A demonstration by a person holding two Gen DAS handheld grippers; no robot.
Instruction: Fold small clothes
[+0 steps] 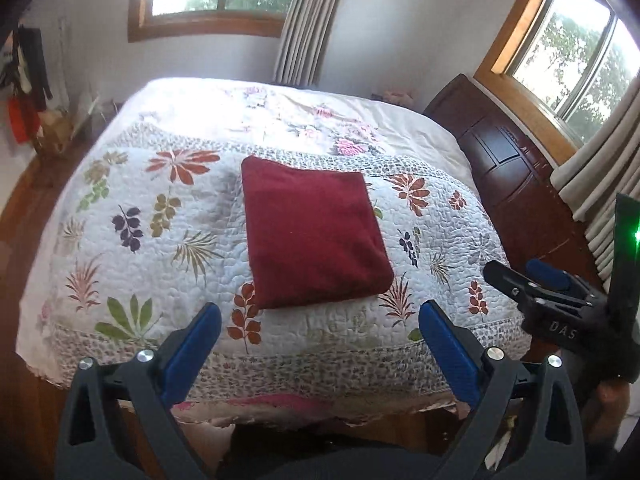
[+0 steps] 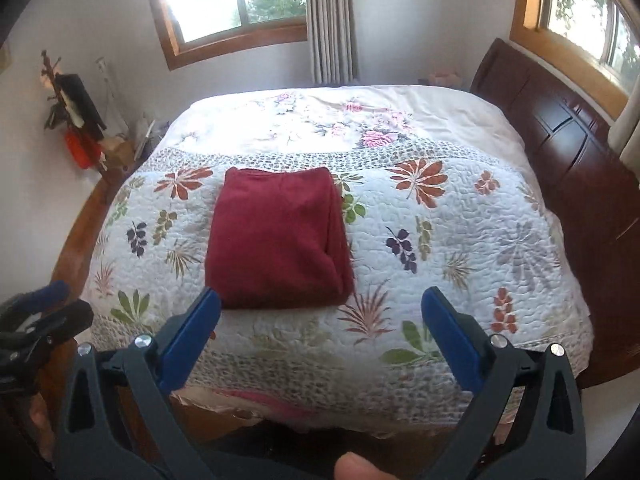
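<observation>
Left wrist view: both grippers [image 1: 320, 320] [image 2: 320, 316] hang spread and empty, folded red garment [image 1: 312, 236] just beyond the fingertips, so a careless regrasp could undo its layers.

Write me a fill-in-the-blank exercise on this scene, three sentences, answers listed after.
1. The folded garment lying on the quilt is dark ____ in colour.
2. The left gripper has its jaws ____, holding nothing.
3. The right gripper hovers near the garment's ____ edge, also holding nothing.

Missing words: red; open; near
</observation>
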